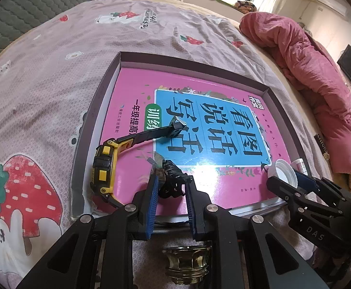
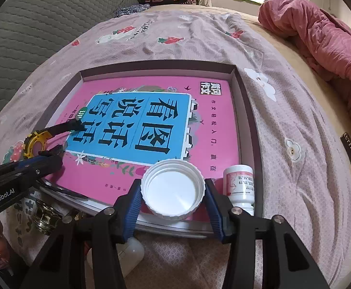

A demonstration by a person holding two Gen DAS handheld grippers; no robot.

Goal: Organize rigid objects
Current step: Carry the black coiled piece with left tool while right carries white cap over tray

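Note:
A shallow grey box [image 1: 96, 110] lies on the bed with a pink and blue book [image 1: 199, 130] inside it. A yellow and black watch [image 1: 104, 166] lies on its side at the box's left. My left gripper [image 1: 170, 187] is shut on a black hair clip [image 1: 174, 180] just above the book's near edge. My right gripper [image 2: 173, 192] is shut on a white plastic lid [image 2: 173, 187], open side up, over the box's near edge; it also shows in the left wrist view [image 1: 284, 172]. A small white pill bottle [image 2: 240, 185] lies to the lid's right.
A brass-coloured round object [image 1: 187, 262] sits on the bed below my left gripper. A white plastic container [image 2: 129, 250] lies under my right gripper. A rolled pink quilt [image 1: 308, 72] lies to the right, a grey headboard [image 2: 30, 24] to the left.

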